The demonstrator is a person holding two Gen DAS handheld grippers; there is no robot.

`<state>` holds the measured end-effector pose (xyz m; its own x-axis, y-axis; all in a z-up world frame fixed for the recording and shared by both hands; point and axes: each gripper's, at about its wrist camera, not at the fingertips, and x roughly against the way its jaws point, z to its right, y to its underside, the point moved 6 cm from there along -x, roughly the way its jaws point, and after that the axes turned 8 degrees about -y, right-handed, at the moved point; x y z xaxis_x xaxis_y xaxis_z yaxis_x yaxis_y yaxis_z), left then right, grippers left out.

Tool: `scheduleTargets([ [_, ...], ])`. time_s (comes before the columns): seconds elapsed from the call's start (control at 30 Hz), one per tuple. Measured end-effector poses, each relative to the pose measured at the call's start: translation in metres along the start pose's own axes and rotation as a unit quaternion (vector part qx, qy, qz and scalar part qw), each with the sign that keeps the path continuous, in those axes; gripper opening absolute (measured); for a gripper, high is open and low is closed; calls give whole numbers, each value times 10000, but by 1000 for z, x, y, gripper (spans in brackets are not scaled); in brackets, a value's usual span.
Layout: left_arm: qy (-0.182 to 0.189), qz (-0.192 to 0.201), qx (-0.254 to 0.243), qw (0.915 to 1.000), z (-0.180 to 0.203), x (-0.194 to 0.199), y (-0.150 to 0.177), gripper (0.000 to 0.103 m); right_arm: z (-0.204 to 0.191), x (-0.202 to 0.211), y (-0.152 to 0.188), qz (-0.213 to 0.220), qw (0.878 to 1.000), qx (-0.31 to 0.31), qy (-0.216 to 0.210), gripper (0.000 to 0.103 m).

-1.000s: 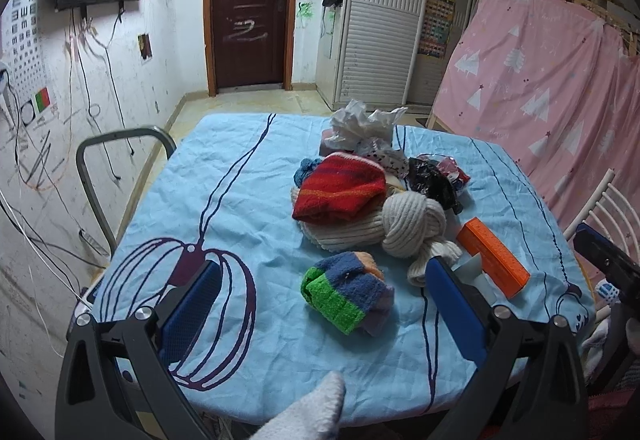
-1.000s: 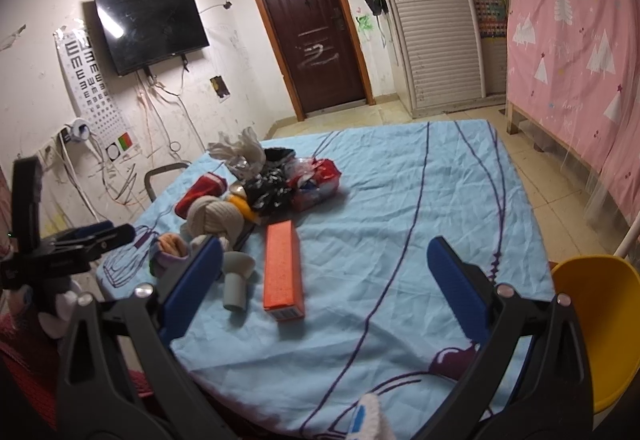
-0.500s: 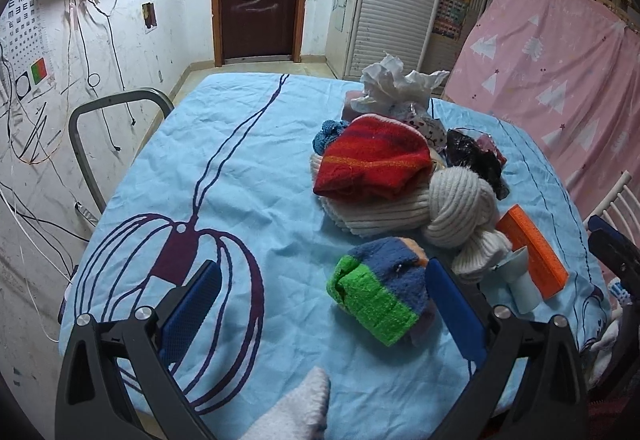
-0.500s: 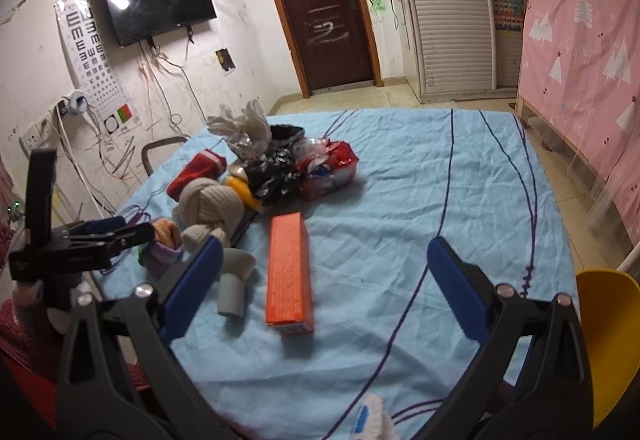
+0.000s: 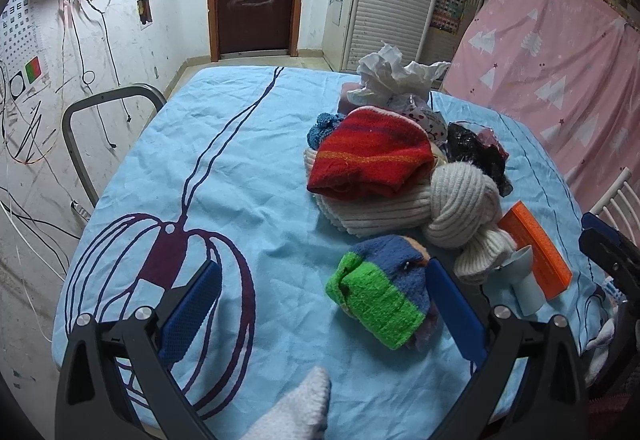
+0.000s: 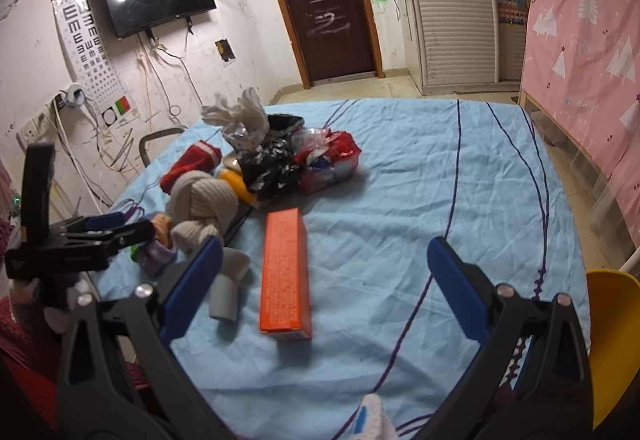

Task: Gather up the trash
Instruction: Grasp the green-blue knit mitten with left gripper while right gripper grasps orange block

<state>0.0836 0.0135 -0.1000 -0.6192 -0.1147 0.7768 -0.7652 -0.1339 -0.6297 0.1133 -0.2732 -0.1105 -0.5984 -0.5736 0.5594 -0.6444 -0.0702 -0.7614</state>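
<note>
A pile lies on the blue tablecloth (image 5: 240,159): crumpled white paper (image 5: 394,73), a red knit hat (image 5: 370,155), a cream knit hat (image 5: 460,203), a black plastic bag (image 5: 476,151), a green-and-blue sock (image 5: 380,292), an orange box (image 5: 536,248) and a pale paper cup (image 5: 528,280). My left gripper (image 5: 320,304) is open and empty, with the sock by its right finger. My right gripper (image 6: 324,288) is open and empty over the orange box (image 6: 285,272) and the cup (image 6: 230,288). A red snack wrapper (image 6: 332,159) lies by the black bag (image 6: 268,167).
A metal chair back (image 5: 104,107) stands at the table's left edge. A yellow bin (image 6: 612,340) shows at the lower right of the right wrist view. A pink curtain (image 5: 560,59) hangs to the right. The left gripper (image 6: 80,240) shows at the left of the right wrist view.
Both grippers have moved forward over the table toward the pile. The sock and the orange box now appear closer. Both stay open and empty.
</note>
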Motion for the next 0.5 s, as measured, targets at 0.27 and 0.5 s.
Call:
scheduleTargets([
  [0.27, 96, -99, -55, 9999, 7, -4, 2, 93, 0, -13, 1, -187, 9998, 13, 32, 98],
  [0.5, 270, -228, -210, 9992, 20, -10, 5, 65, -13, -34, 7, -647, 9974, 315, 65, 98],
])
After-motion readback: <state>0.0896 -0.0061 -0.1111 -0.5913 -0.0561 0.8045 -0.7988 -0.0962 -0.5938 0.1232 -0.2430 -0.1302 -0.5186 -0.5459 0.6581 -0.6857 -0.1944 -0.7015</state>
